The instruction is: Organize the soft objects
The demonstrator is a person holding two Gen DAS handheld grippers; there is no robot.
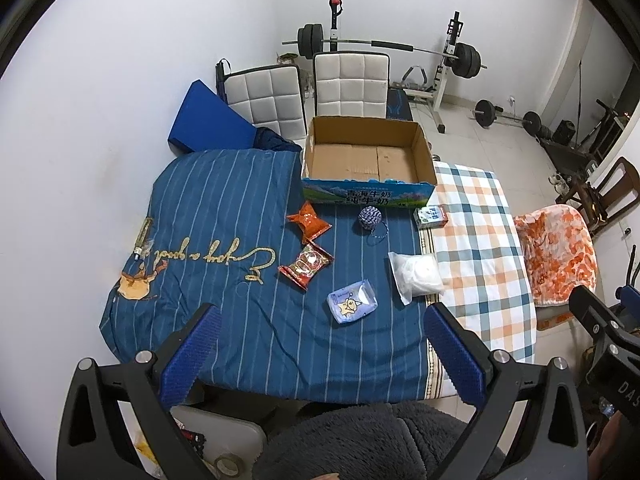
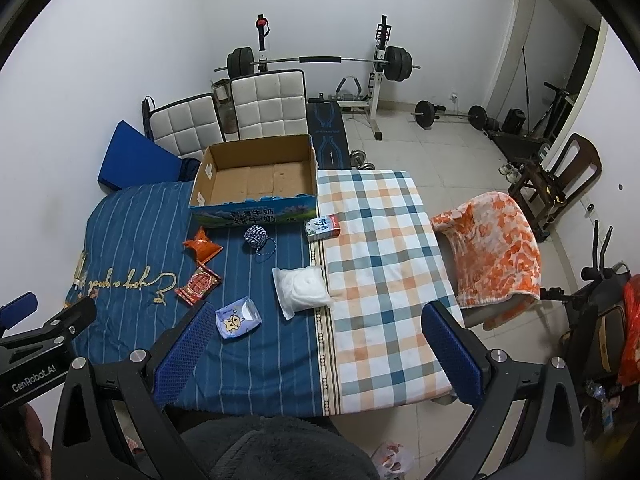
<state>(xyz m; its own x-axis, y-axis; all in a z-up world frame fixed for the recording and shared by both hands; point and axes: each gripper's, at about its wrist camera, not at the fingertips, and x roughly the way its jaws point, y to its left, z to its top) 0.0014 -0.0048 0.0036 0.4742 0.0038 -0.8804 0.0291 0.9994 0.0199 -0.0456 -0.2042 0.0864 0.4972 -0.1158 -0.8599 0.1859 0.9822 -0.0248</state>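
Note:
An empty cardboard box (image 1: 362, 160) (image 2: 256, 178) stands at the far side of the table. On the blue striped cloth (image 1: 224, 208) in front of it lie an orange snack bag (image 1: 309, 221) (image 2: 202, 249), a red snack pack (image 1: 306, 266) (image 2: 198, 284), a blue-white yarn ball (image 1: 370, 218) (image 2: 257, 237), a small milk carton (image 1: 431, 217) (image 2: 323, 227), a clear bag of white stuff (image 1: 416, 275) (image 2: 303, 290) and a light blue tissue pack (image 1: 352, 301) (image 2: 238, 318). My left gripper (image 1: 320, 350) and right gripper (image 2: 320, 350) are both open and empty, above the table's near edge.
A checked cloth (image 2: 380, 260) covers the table's right part. An orange blanket on a chair (image 2: 492, 248) is to the right. Two white chairs (image 2: 244, 112) and a blue mat (image 2: 132, 156) stand behind the table. A barbell rack (image 2: 320, 64) is by the far wall.

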